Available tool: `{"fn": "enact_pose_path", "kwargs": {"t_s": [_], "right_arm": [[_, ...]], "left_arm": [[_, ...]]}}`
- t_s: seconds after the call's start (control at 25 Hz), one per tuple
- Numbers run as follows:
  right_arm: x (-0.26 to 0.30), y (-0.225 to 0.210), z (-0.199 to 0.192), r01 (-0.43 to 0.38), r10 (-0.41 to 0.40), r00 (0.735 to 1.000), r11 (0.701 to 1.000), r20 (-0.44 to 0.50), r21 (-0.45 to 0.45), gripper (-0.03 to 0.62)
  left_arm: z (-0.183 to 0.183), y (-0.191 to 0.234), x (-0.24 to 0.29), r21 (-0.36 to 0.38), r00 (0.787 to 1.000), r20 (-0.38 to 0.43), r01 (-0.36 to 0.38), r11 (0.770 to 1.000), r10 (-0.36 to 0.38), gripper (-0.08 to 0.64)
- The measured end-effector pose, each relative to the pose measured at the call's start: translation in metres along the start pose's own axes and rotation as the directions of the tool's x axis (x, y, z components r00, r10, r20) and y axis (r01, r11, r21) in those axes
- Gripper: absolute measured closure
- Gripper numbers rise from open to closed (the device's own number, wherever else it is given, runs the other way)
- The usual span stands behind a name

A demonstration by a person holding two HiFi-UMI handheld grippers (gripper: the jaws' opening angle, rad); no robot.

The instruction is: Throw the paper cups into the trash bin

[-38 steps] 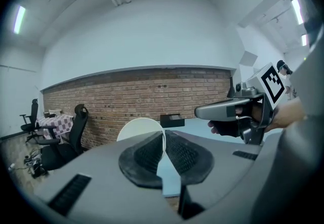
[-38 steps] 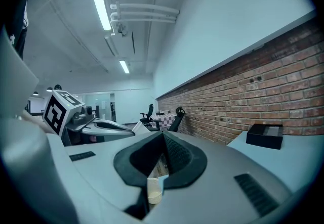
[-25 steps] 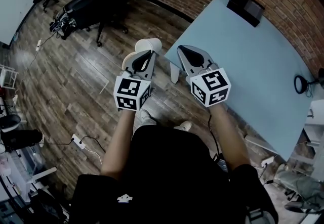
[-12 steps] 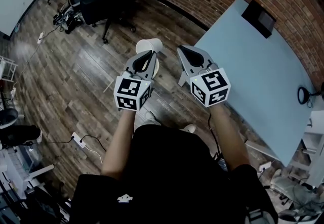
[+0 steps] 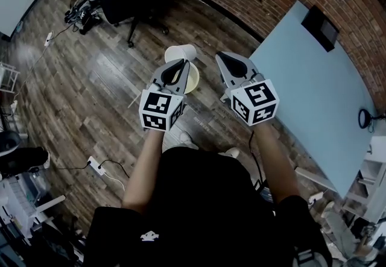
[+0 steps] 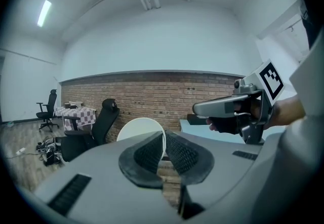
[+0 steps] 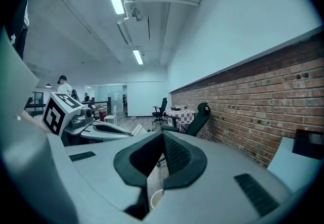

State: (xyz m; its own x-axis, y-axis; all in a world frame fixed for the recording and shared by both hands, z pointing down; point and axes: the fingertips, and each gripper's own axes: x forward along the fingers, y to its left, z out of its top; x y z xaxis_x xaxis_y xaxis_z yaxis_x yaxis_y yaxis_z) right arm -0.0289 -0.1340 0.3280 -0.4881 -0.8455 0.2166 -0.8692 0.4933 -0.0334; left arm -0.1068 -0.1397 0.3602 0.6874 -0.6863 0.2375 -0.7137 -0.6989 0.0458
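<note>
Over floorboards [image 5: 90, 85], left claw [image 5: 180, 70] pinches paper cup [image 5: 180, 53].

No letters, numbers or brand names can be read anywhere. The only sign-like marks are the black-and-white square code patterns on the white cube of the left tongs [image 5: 158, 110] and the white cube of the right tongs [image 5: 254, 102]; they are blocky patterns and spell no words. A small white emblem [image 5: 148, 236] sits on the person's black shirt, too small to make out.
</note>
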Motion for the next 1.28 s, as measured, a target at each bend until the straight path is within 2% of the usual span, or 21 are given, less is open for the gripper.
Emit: {"fn": "enact_pose_path", "kwargs": {"t_s": [0.32, 0.8, 1.28], "right_arm": [[0.042, 0.026, 0.001, 0.008, -0.008, 1.000, 1.000, -0.019, 0.002, 0.589], [0.084, 0.054, -0.010, -0.012, 0.012, 0.997, 1.000, -0.071, 0.000, 0.589], [0.118, 0.017, -0.009, -0.043, 0.045, 0.996, 0.999, -0.076, 0.023, 0.589]], "left_arm": [[-0.013, 0.052, -0.017, -0.029, 1.000, -0.004, 0.000, 1.000, 0.000, 0.535], [-0.041, 0.088, -0.027, -0.079, 0.999, -0.032, 0.012, 0.997, -0.015, 0.535], [-0.045, 0.101, 0.013, -0.087, 0.997, -0.080, 0.001, 0.996, -0.008, 0.535]]}}
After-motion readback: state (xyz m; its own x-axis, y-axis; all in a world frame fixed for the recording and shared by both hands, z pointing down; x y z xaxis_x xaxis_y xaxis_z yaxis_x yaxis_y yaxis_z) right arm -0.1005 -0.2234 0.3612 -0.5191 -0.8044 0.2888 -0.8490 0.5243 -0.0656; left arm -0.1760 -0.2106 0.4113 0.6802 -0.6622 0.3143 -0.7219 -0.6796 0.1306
